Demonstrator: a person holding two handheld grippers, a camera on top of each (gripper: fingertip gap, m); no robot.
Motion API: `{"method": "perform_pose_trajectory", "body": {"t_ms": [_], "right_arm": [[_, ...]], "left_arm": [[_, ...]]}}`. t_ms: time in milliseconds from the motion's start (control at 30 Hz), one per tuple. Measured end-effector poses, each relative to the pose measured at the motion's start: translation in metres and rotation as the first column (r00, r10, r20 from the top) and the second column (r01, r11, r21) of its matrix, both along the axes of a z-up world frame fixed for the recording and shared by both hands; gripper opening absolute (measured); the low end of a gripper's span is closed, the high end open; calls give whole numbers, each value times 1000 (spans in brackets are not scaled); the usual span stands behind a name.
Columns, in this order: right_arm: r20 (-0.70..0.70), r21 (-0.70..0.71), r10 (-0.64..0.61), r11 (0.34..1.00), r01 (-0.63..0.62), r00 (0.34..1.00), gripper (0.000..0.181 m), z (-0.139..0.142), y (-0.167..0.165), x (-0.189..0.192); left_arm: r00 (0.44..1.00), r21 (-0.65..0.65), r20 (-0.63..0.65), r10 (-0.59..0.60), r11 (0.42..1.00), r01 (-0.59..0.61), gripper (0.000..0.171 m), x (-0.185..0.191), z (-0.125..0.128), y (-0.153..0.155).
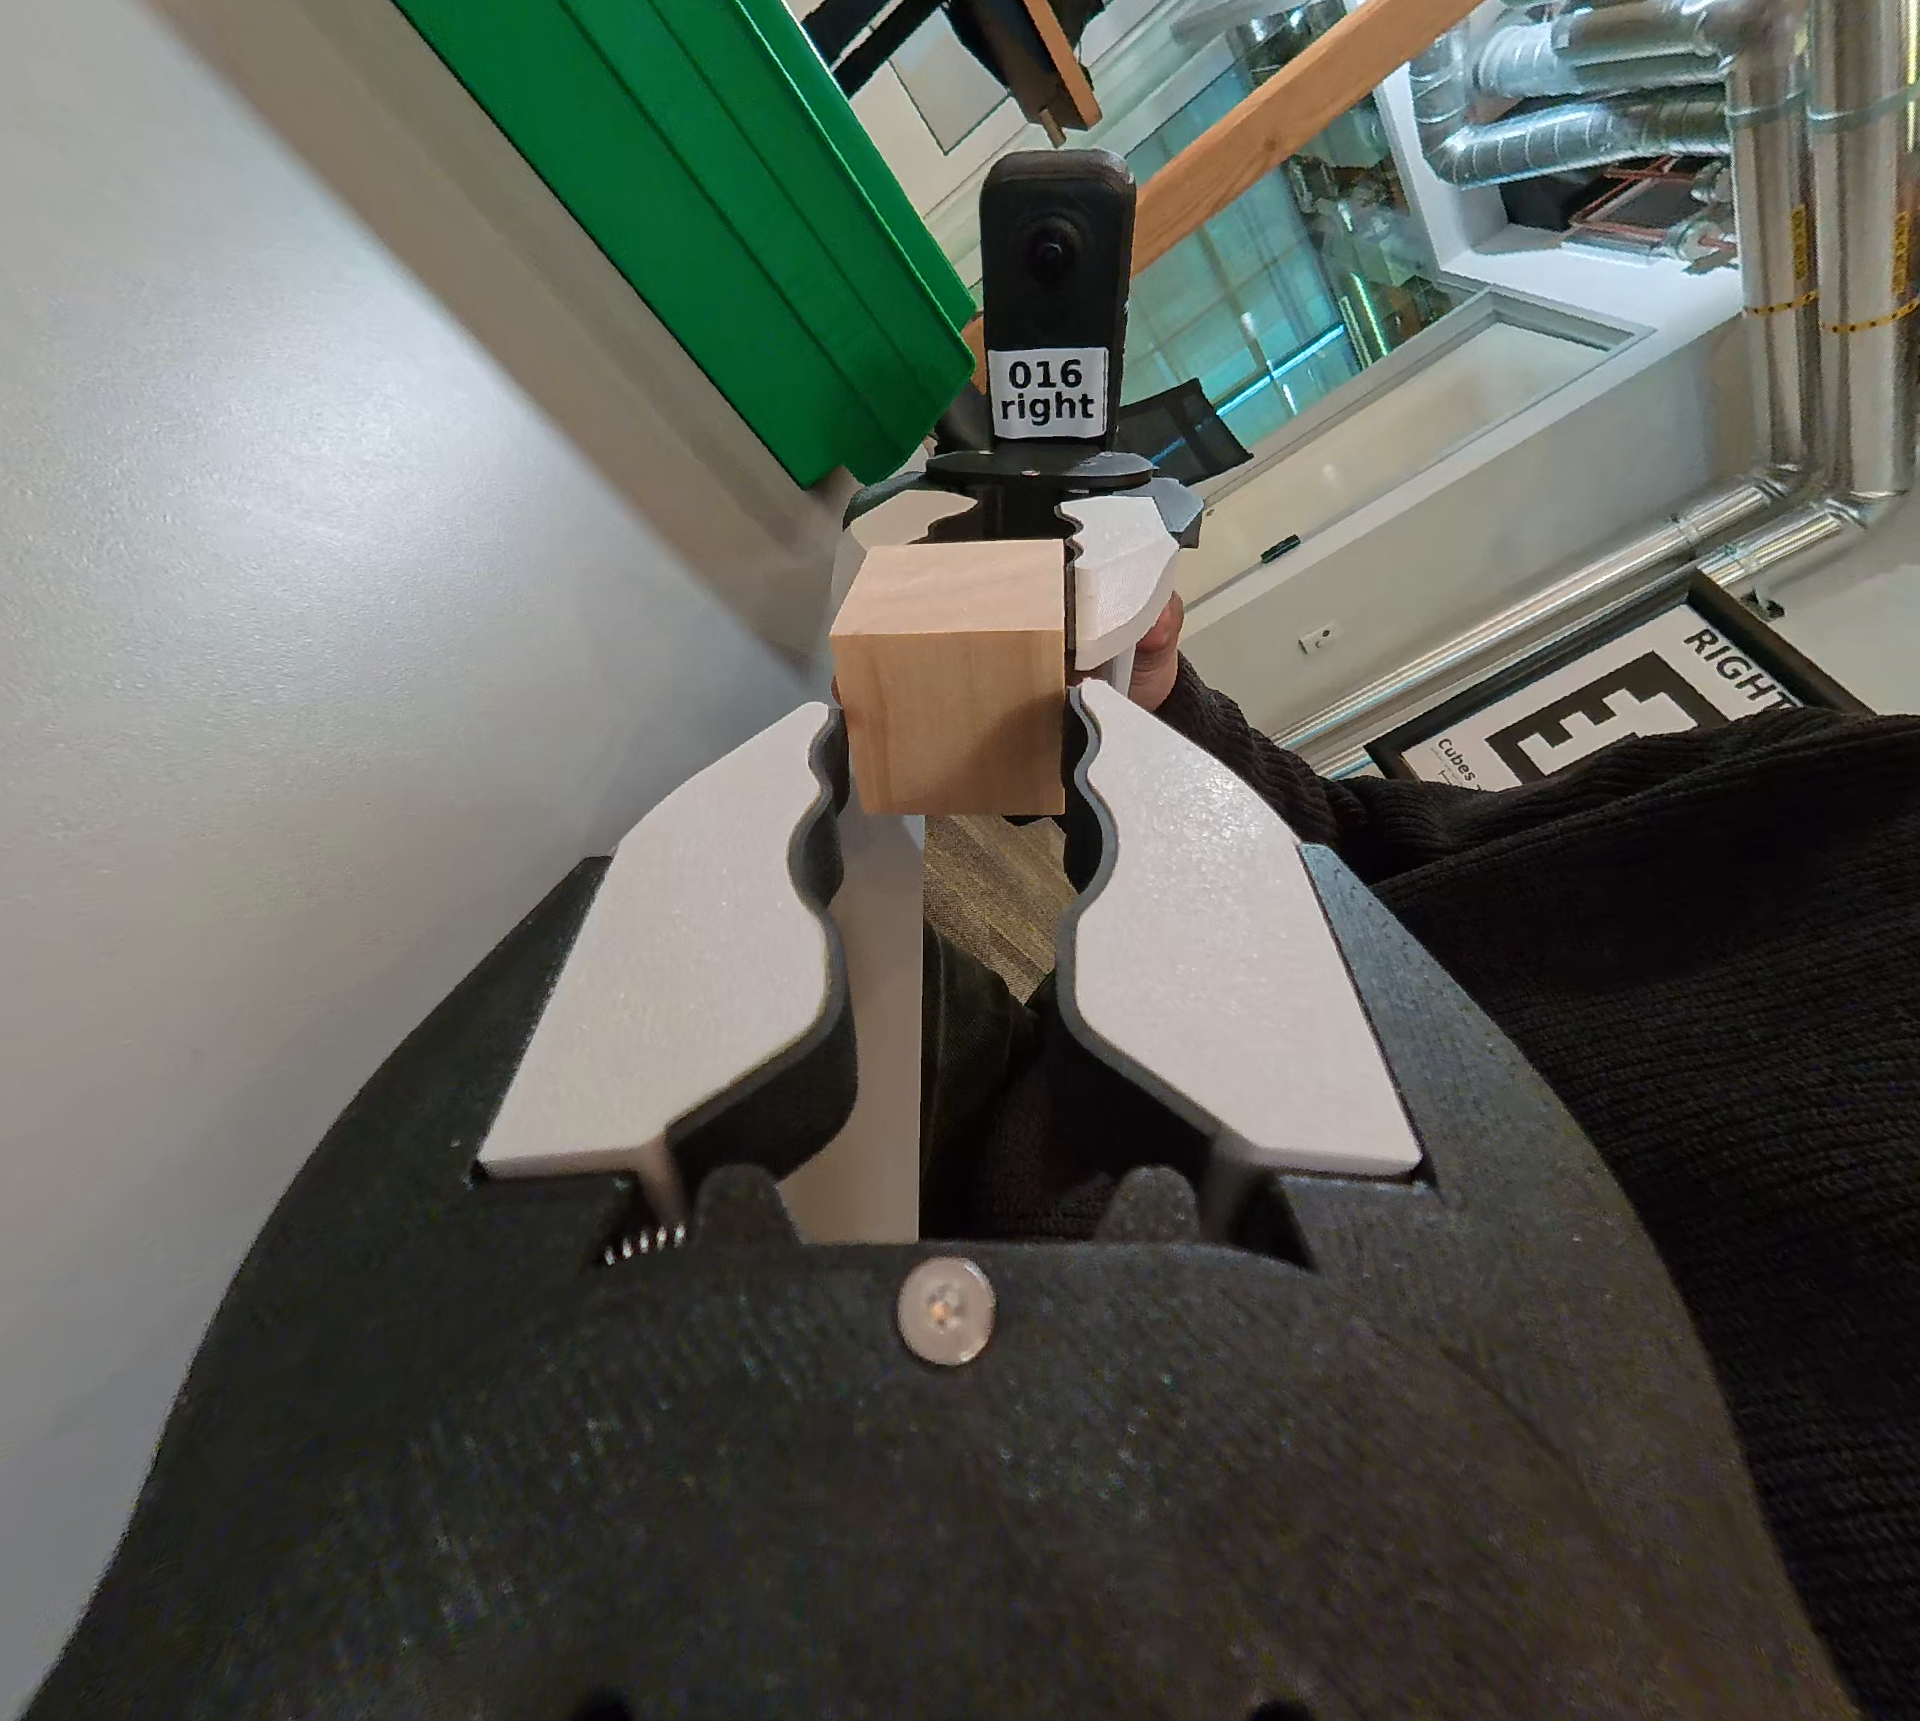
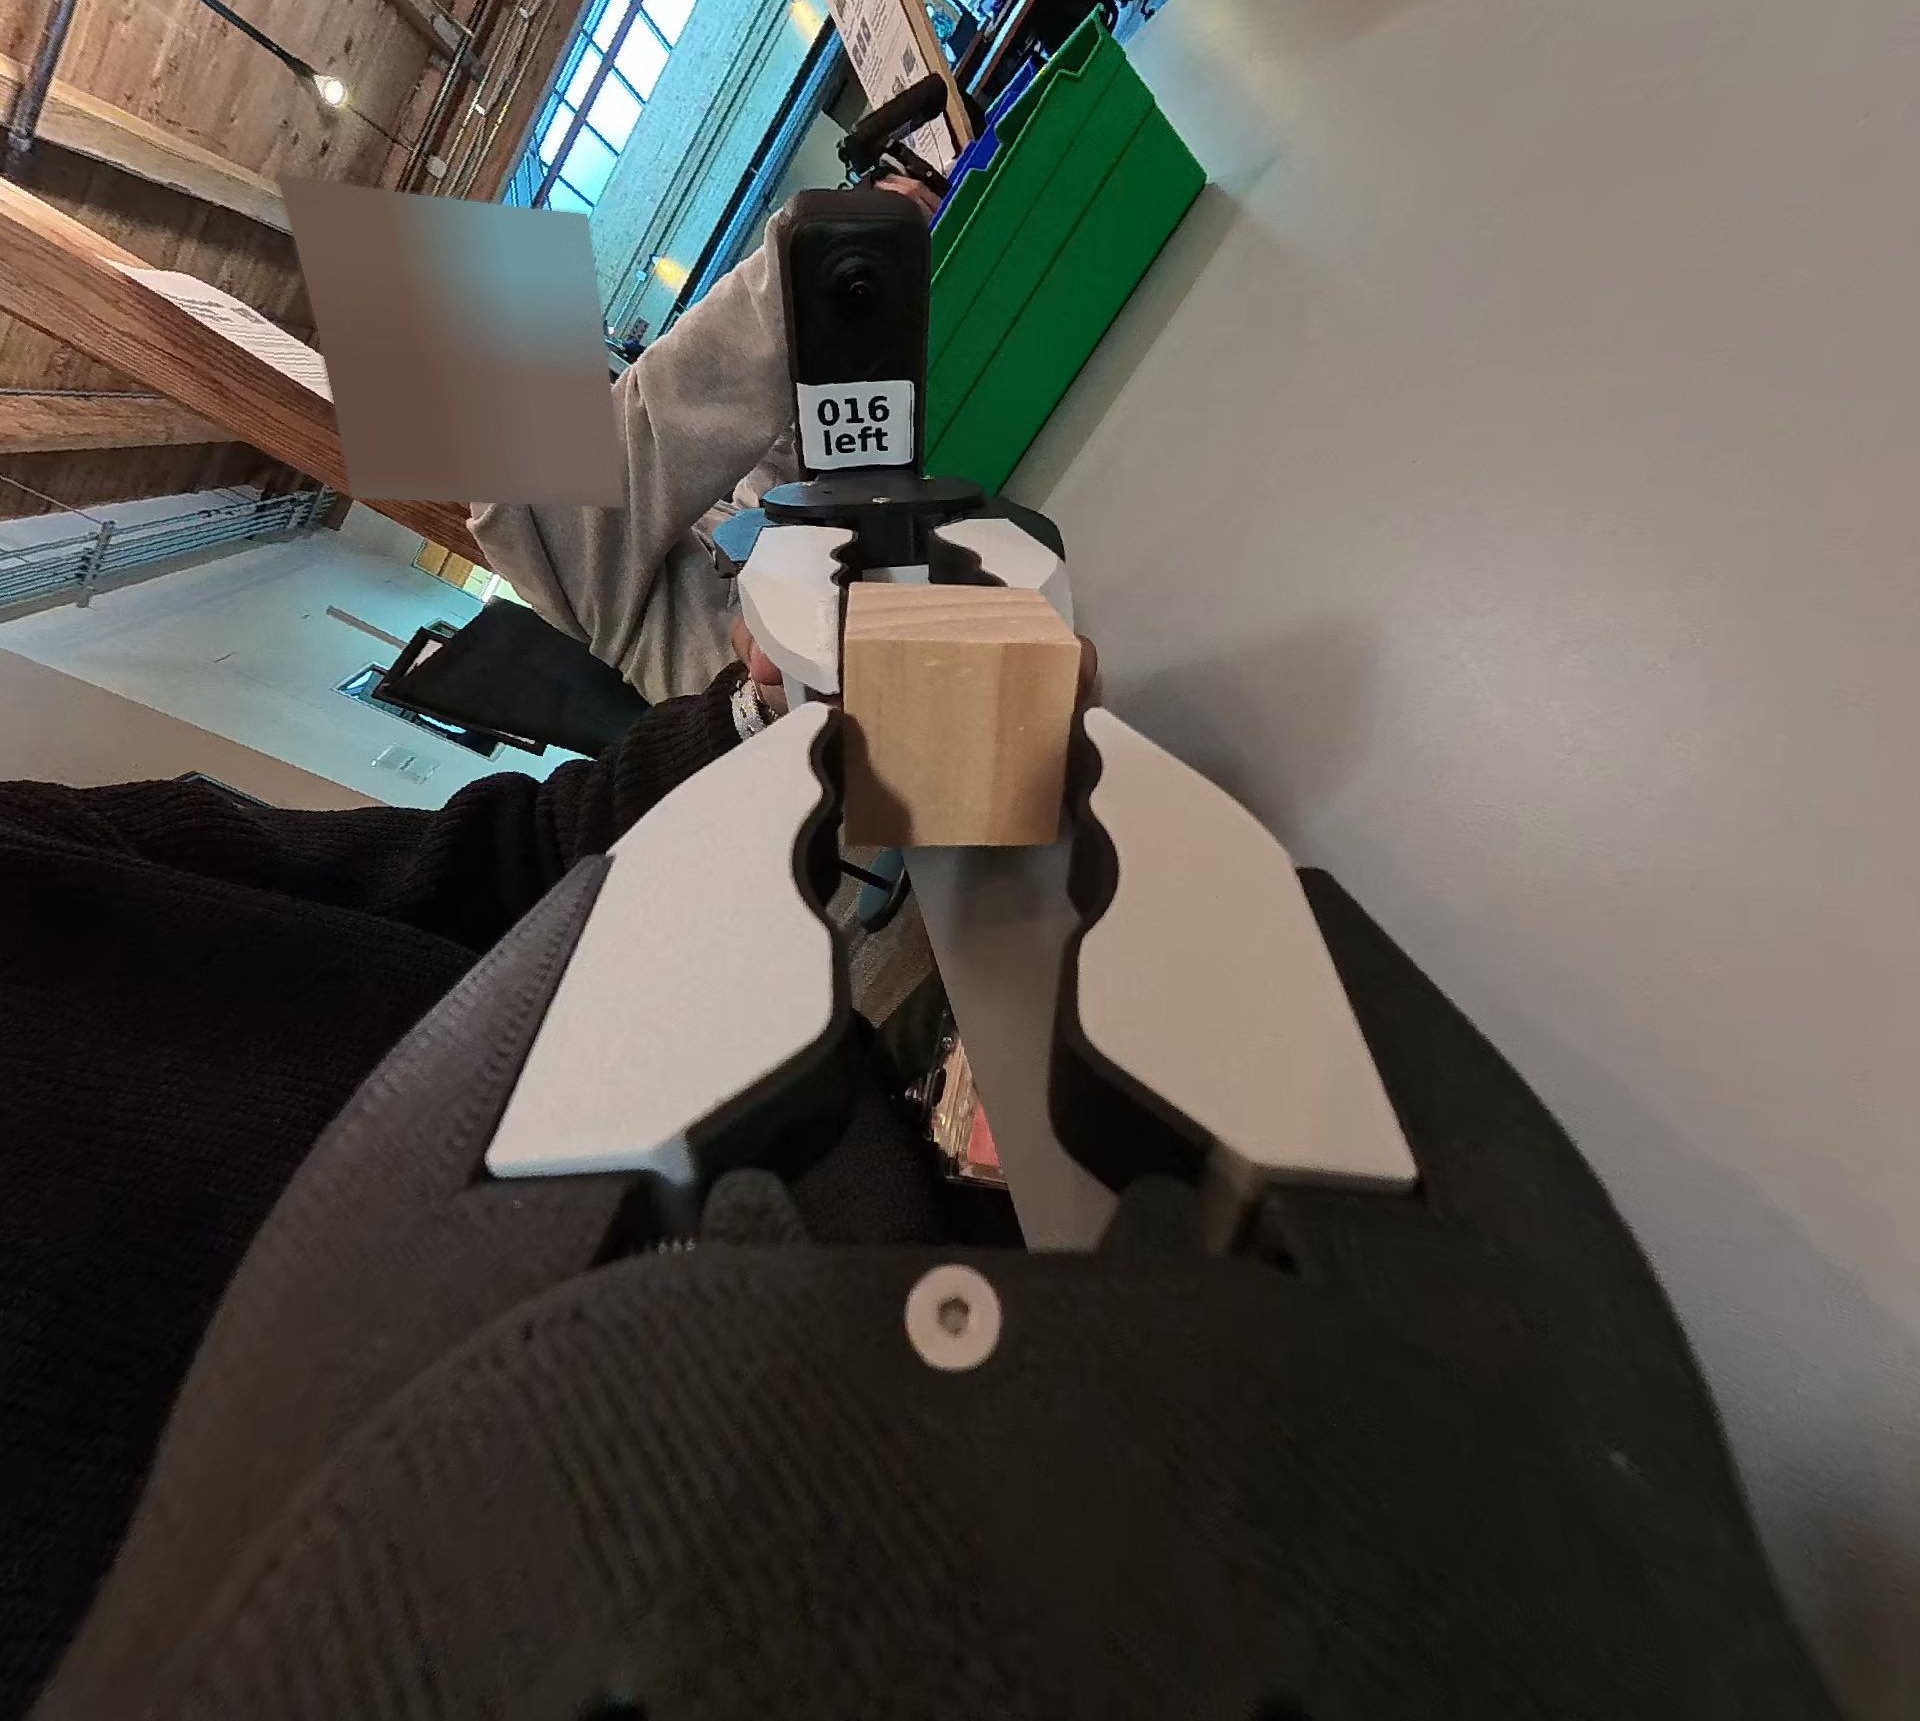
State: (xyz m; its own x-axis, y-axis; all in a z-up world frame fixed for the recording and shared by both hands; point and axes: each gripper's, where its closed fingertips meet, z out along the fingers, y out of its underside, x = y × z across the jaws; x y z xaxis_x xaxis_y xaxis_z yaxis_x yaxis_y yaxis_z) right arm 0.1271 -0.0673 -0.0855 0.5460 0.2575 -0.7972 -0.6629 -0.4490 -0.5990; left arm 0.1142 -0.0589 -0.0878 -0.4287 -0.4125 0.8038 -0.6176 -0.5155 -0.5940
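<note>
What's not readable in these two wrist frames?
- Pale wooden cube, left wrist view: its far faces, hidden by the cube itself and the opposing right gripper.
- Green plastic bin, right wrist view: interior faces away; the upright black camera covers one end.
- Left gripper: jaws' contact faces sit behind the cube's sides.

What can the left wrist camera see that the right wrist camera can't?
Only the left wrist view shows silver pipes and a black-and-white marker board. Only the right wrist view shows a person in a grey sleeve and blue-lit windows. Both show the wooden cube pinched by both grippers, the green bins and the white table.
</note>
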Motion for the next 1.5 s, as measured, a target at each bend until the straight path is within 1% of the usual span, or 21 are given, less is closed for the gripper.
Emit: {"method": "perform_pose_trajectory", "body": {"t_ms": [967, 1233, 1367, 1500], "right_arm": [[52, 6, -1, 1000, 1, 999, 41, 0, 0, 0], [69, 24, -20, 1000, 19, 997, 41, 2, 0, 2], [99, 15, -33, 999, 32, 995, 41, 0, 0, 5], [96, 28, -37, 999, 35, 995, 41, 3, 0, 5]], "left_arm": [[1000, -5, 9, 1, 1000, -1, 39, 0, 1, 0], [999, -2, 26, 28, 1000, -28, 39, 2, 3, 2], [999, -3, 32, 42, 999, -41, 43, 3, 4, 5], [998, 8, 27, 53, 999, -53, 48, 4, 3, 5]]}}
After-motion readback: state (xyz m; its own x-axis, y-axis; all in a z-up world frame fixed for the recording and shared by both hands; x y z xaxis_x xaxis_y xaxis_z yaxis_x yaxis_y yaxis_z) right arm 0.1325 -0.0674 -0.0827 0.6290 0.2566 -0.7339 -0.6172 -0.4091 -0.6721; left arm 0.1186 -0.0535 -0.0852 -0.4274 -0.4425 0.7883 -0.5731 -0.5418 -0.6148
